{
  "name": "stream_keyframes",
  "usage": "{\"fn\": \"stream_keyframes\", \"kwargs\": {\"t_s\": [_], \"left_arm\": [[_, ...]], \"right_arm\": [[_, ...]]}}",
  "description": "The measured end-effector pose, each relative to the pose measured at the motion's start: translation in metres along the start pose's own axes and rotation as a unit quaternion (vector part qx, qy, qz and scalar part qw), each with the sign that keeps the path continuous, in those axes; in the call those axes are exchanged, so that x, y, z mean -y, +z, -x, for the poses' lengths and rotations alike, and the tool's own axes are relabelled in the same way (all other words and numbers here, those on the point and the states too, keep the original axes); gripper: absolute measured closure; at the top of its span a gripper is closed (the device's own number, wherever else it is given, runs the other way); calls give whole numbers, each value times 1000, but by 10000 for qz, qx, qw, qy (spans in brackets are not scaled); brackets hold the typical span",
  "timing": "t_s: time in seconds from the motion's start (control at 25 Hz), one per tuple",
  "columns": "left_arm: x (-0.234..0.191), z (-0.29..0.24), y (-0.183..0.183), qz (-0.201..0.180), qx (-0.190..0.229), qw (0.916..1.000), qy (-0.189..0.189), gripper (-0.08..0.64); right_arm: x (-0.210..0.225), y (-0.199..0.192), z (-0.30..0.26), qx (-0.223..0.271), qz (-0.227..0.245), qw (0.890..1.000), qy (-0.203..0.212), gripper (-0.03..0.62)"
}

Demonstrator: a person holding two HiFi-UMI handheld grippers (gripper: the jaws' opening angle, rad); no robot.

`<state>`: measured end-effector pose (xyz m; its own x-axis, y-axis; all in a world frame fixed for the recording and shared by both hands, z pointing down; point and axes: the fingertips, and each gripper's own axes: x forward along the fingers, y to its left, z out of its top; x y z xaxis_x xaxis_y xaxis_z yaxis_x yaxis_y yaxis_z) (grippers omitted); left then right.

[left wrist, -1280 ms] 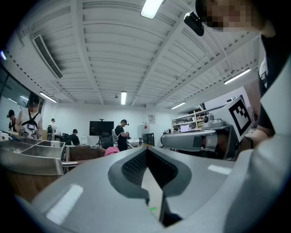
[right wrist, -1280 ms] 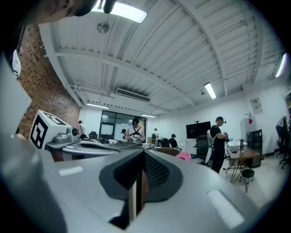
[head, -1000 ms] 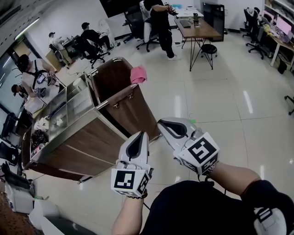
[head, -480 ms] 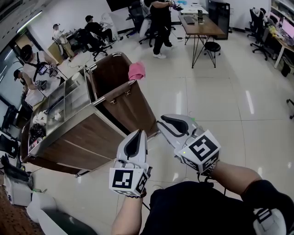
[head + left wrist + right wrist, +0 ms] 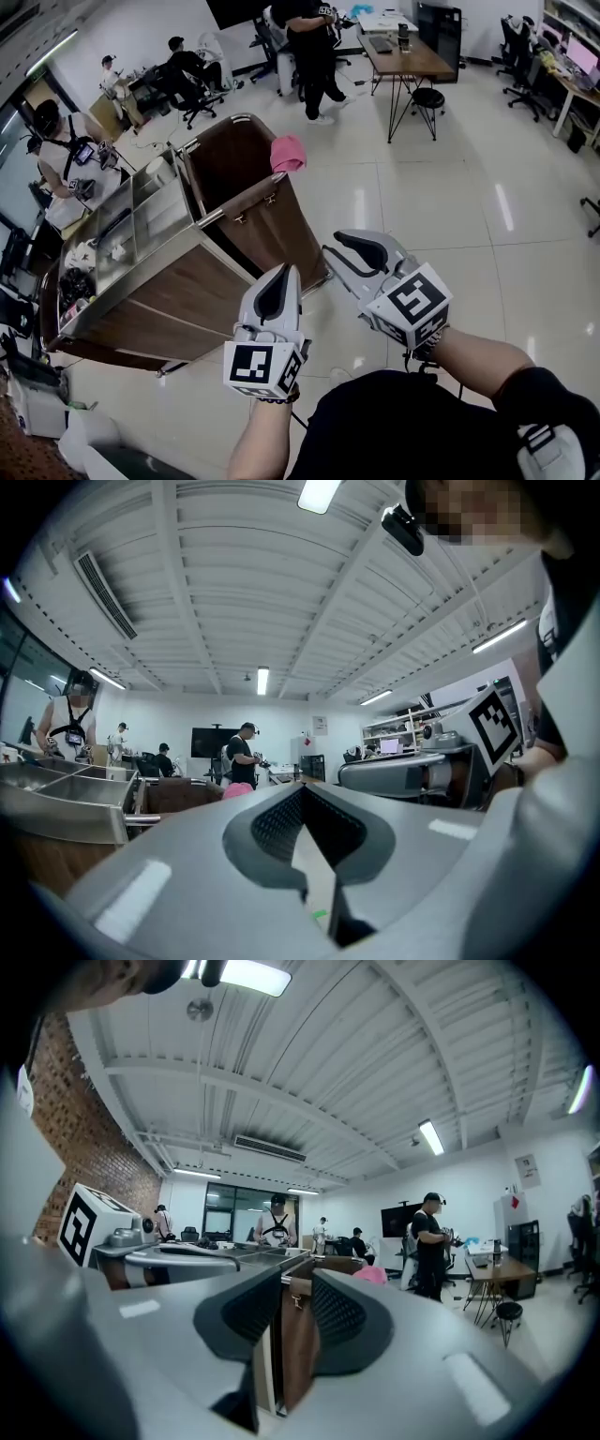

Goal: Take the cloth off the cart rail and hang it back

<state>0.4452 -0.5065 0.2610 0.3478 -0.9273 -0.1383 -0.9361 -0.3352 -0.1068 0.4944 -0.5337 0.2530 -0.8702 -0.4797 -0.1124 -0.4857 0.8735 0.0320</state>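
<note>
Far left: seated people at desks (image 5: pixel 178 70). Next, long cart with steel top trays and brown wood-panel sides (image 5: pixel 178 281), brown open bin at its far end, steel rail (image 5: pixel 240 198) round the bin. Small pink cloth (image 5: pixel 287 153) draped over the bin's right rail corner, well apart from both grippers; also seen in the left gripper view (image 5: pixel 236 790) and the right gripper view (image 5: pixel 371 1275).

Left gripper (image 5: pixel 284 272), white and grey, beside the cart's near corner: tips clenched together (image 5: pixel 302 787), nothing held. Right gripper (image 5: pixel 333 244) just to its right: jaws partly released, have just been opening, nothing between them, only the cart side showing through the gap (image 5: pixel 298 1279).

Right of centre: standing person in black (image 5: pixel 309 47), wooden desk (image 5: pixel 403 56).
</note>
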Motion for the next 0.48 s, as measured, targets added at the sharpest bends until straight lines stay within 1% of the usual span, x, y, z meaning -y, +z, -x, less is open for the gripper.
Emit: {"fn": "stream_keyframes", "kwargs": {"t_s": [0.12,0.48], "left_arm": [[-22,-1,0,56,-5,9999,-98,557],[-74,-3,0,54,109,9993,-362,557]], "right_arm": [[1,3,-21,-20,29,9998,-171,489],[11,5,-70,3,90,9978,-650,466]]}}
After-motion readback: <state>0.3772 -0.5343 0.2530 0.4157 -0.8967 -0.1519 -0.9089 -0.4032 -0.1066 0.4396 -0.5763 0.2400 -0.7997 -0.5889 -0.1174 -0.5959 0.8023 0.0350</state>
